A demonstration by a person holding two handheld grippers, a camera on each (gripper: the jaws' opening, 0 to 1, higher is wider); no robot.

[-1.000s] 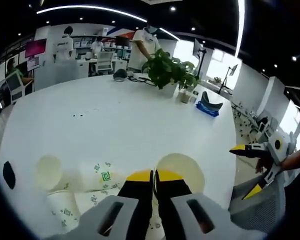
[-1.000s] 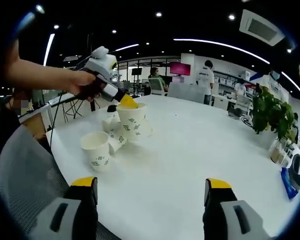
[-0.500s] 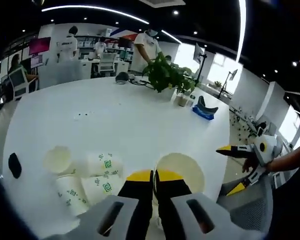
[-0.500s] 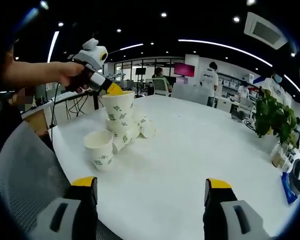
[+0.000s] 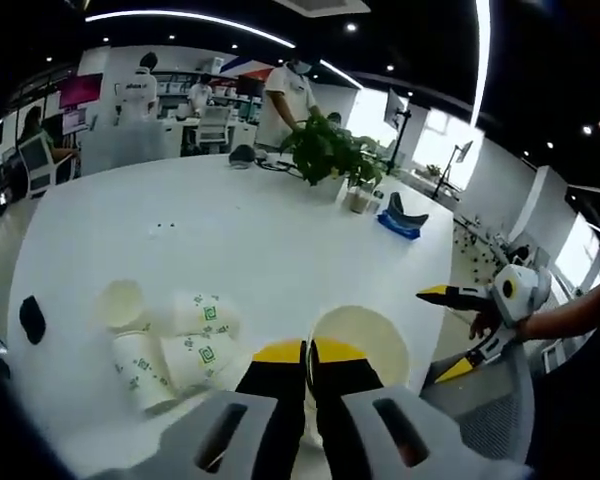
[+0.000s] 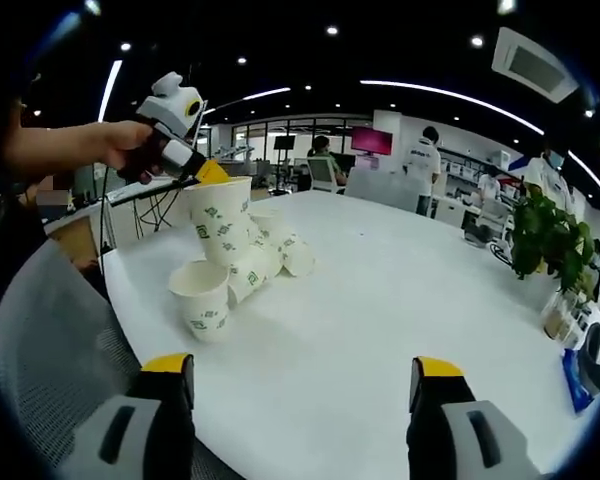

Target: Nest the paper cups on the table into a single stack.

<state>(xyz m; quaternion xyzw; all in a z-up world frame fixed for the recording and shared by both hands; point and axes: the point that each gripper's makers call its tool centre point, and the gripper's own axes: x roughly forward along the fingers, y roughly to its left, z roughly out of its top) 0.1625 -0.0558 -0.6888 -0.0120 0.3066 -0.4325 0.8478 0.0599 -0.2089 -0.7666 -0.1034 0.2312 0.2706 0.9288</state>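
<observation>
Cup (image 6: pixel 220 222): pinched by its rim in my left tool (image 5: pixel 307 351), lifted clear of the bench (image 6: pixel 400 290) so I can drop it into another. Loose cups (image 5: pixel 170 345): three below, one upright (image 6: pixel 200 300), two lying on their sides, none stacked yet. Right tool (image 6: pixel 303 375): jaws wide apart, empty, held back near the bench edge, ready.

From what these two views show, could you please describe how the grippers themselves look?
Both match. The left gripper has grey moulded jaws with dark slots, black inner faces and yellow tips; in the right gripper view its body is white with a yellow-ringed round part. The right gripper has the same grey jaws and yellow tips. The forearms are bare, with no sleeve in sight.
</observation>
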